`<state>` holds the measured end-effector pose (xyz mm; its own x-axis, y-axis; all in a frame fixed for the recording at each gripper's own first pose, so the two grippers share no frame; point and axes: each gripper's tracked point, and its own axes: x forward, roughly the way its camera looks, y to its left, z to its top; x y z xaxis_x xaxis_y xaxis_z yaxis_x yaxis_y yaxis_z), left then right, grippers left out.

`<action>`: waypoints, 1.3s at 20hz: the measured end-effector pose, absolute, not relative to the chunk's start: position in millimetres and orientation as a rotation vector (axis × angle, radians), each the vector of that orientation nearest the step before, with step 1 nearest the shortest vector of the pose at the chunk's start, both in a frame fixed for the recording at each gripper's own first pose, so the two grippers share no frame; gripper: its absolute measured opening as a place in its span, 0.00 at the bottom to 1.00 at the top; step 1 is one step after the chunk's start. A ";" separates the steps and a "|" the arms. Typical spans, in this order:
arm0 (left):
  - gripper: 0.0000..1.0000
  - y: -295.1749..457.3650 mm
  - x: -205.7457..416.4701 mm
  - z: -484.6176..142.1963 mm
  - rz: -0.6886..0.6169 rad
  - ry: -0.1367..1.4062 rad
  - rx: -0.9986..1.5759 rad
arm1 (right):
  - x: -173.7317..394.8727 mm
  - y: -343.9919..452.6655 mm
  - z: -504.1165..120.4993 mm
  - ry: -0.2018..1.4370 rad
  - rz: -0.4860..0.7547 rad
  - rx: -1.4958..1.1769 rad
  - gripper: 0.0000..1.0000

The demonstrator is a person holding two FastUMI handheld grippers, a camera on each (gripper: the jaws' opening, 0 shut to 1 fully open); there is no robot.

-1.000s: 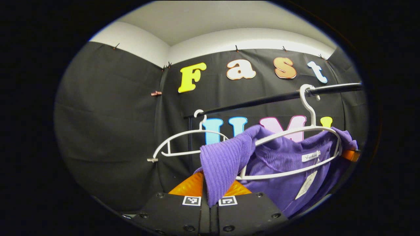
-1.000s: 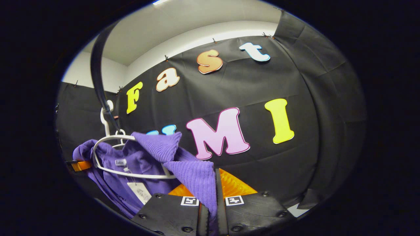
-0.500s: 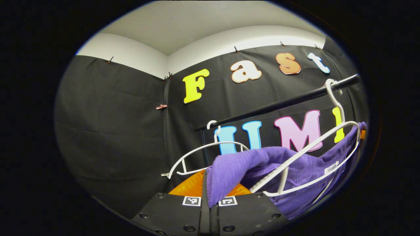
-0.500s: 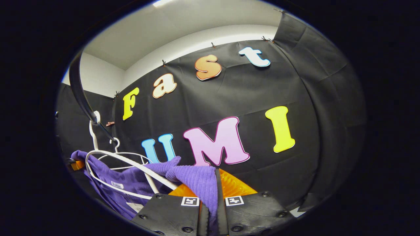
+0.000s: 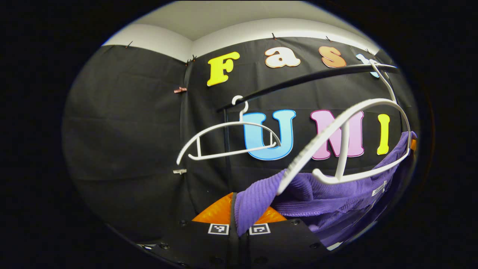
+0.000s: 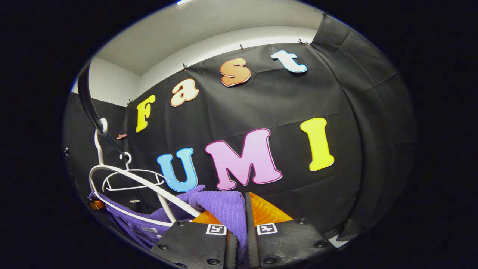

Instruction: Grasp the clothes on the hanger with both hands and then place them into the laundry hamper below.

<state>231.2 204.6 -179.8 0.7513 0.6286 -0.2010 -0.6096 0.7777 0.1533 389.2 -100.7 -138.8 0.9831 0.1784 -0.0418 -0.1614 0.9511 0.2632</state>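
Closest to me, the left tongs (image 5: 239, 228) are closed on a fold of the purple sweater (image 5: 328, 203), and the right tongs (image 6: 241, 231) pinch another fold of the same sweater (image 6: 220, 204). So the grasp with both hands is done. The cloth now hangs mostly below the white hanger (image 5: 347, 145), which is tilted; only at its far end does the sweater seem to be caught on the arm, though I cannot be sure. A little farther, a second hanger (image 5: 224, 140) is bare. Both hang from the black rail (image 5: 298, 80) in front of the dark wall. What is left, I think: free the last part, then lower the sweater into the hamper.
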 end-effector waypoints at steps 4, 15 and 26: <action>0.06 164.4 232.6 -233.0 0.593 0.346 -0.010 | 379.7 -114.3 -165.0 0.133 0.131 0.220 0.14; 0.06 80.1 223.9 -296.9 0.430 0.513 -0.086 | 292.9 -66.1 -265.0 0.445 0.247 0.204 0.14; 0.06 17.9 190.3 -368.1 0.340 0.732 -0.229 | 185.4 34.6 -347.9 0.793 0.523 0.153 0.19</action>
